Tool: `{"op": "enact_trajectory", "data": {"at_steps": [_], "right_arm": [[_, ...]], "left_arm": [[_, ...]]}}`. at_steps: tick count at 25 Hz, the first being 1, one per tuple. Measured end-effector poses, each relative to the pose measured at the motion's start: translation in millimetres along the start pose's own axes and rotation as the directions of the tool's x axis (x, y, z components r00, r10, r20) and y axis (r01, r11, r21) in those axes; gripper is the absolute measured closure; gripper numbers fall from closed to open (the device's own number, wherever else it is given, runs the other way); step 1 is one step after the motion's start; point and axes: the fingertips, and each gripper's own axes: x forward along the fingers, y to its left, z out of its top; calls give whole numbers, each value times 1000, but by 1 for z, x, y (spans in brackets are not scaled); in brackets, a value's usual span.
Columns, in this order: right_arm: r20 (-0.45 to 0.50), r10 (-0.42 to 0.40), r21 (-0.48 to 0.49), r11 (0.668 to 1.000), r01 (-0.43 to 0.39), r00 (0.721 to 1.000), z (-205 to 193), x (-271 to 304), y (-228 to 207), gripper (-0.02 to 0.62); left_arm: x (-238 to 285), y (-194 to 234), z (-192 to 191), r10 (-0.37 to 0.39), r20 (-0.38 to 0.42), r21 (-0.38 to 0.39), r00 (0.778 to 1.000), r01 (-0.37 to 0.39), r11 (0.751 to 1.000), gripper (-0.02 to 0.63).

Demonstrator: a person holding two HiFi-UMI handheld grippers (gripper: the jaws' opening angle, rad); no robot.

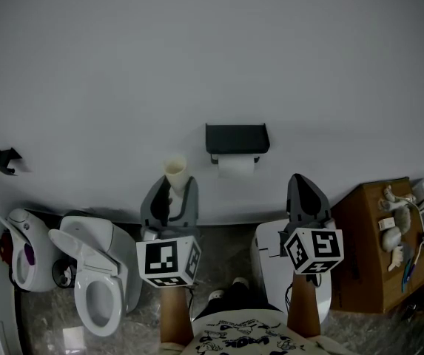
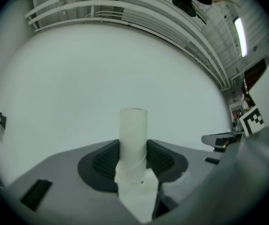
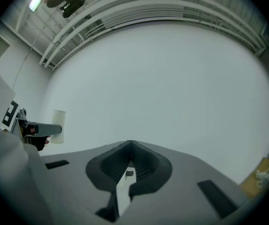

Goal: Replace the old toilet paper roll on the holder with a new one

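While the left gripper (image 2: 133,150) clamps the cardboard tube (image 2: 133,128), we read its jaws as held wide by that tube: both ribbed pads (image 2: 107,159) press its lower part, and its top pokes up past the jaws (tube on end, bare, a loose white strip wrapped round its foot). The right gripper (image 3: 129,148) is fully closed, pads meeting at the tip, nothing in it.

Both grippers point at the plain white wall (image 1: 212,65). Between them in the head view, mounted on that wall, sits the black holder (image 1: 237,137) with a white paper roll (image 1: 236,166) on the bar under its shelf. Neither gripper touches it, and the path to it looks free.

Around: a white toilet (image 1: 97,291) with its lid up at lower left, and a second white fixture (image 1: 21,261) further left (with a purple part). There is a small black bracket (image 1: 7,160) on the wall and a white cistern (image 1: 269,261) under the right gripper. At right, a wooden cabinet (image 1: 363,257) carries small white items.

Writing: only the black-and-white marker squares on each cube. The print on the shirt (image 1: 241,337) is too small to read.
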Motion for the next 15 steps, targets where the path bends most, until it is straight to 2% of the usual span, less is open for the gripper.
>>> {"op": "enact_trajectory", "data": {"at_steps": [15], "right_arm": [[6,6,0,1000,-6,1000,3,0,-3,575]], "left_arm": [[1,-2,3,-4,5,-4,1000,4,1000,423]]}}
